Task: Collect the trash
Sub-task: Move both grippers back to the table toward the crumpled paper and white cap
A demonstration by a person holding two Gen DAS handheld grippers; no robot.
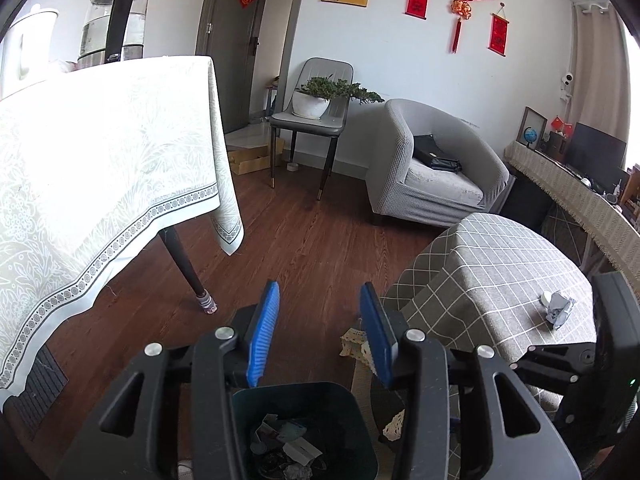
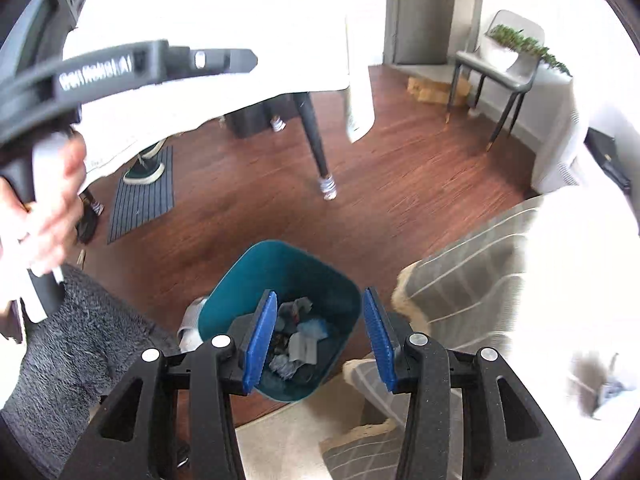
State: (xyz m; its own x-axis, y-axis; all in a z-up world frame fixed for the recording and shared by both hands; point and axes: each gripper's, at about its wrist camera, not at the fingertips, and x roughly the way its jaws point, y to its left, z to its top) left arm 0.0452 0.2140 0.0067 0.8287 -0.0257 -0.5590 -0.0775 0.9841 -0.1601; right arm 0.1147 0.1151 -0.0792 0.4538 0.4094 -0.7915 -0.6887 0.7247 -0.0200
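Wooden floor (image 2: 400,184) under both claws; left claw (image 1: 318,332) and right claw (image 2: 318,340) released above bin (image 2: 288,276), wad (image 1: 558,308) right.

Bright daylight from the right overexposes the blurred right-wrist view; fisheye edges bend.

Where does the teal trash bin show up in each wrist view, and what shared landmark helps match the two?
Left wrist: the teal trash bin sits at the bottom centre, below the open left gripper, partly hidden by its frame.
Right wrist: the bin lies just below centre, on the wood floor, seen between the open right gripper's fingers.
Shared landmark: the potted plant on the grey chair.
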